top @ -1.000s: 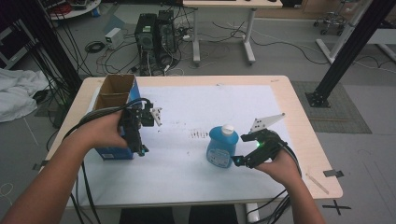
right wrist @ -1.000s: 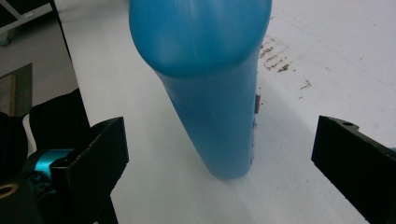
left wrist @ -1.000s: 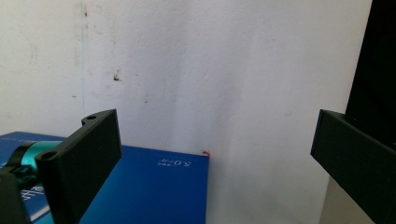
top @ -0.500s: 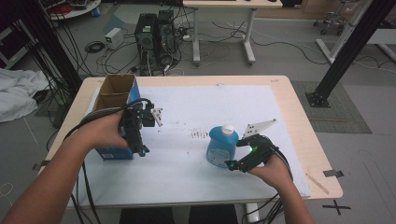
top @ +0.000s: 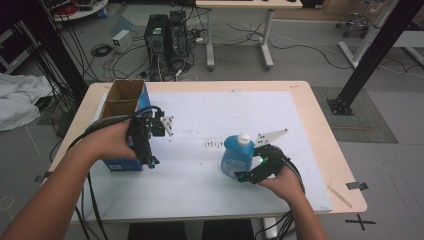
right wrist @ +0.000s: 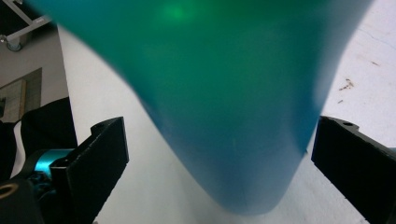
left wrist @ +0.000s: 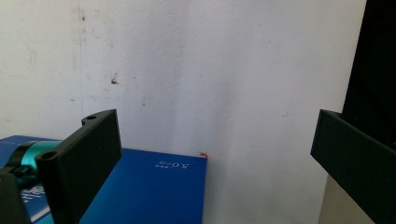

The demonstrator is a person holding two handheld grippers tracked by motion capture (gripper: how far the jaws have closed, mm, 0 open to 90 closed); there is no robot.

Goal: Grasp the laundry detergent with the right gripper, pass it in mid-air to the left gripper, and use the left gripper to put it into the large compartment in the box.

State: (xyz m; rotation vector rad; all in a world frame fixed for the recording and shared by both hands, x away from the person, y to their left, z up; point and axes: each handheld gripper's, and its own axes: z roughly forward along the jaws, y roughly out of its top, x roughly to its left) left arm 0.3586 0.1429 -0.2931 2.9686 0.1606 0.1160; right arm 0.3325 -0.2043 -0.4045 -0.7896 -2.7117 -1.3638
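A blue bottle [top: 235, 156] with a white cap stands upright on the white mat [top: 210, 125], right of centre. My right gripper [top: 243, 175] is low against its near right side, jaws open. In the right gripper view the blurred blue-green bottle [right wrist: 219, 84] looms close ahead, reaching down between the open jaws of the right gripper [right wrist: 219, 135] without touching either. My left gripper [top: 148, 160] points down beside a blue box [top: 119, 162] at the left. In the left gripper view, the left gripper [left wrist: 215, 140] is open over the mat, with the box's blue corner [left wrist: 154, 186] below.
The blue box has an open cardboard top [top: 122, 97] and stands near the table's left edge. Small dark marks [top: 214, 144] dot the mat's middle. A thin stick [top: 340, 196] lies near the front right corner. Cables trail off the front edge.
My right gripper has slid left and slightly nearer, closing in on the bottle's base. The bottle has stayed put. My left gripper has barely shifted beside the box.
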